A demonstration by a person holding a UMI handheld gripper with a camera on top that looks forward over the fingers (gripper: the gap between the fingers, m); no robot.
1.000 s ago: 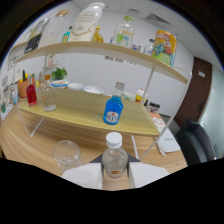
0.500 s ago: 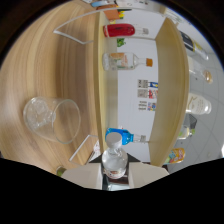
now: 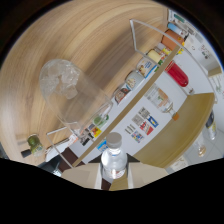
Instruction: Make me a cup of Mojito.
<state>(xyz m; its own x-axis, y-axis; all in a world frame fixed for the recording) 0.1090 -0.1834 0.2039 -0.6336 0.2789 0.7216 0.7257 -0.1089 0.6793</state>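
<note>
One clear capped bottle (image 3: 114, 159), pinched between both fingers of the gripper (image 3: 113, 176). Against a second before, the view had rolled over further and the ice-filled glass (image 3: 70, 92) sat closer ahead of the cap: judged a tilt toward pouring, cap apparently on. Surface: pale wood table (image 3: 95, 45). Room: white wall, two-tier shelf (image 3: 165, 47) of bottles.

One glass of ice (image 3: 67, 95), one clear bottle (image 3: 114, 161), one red bottle (image 3: 177, 74), one lime (image 3: 34, 142).
</note>
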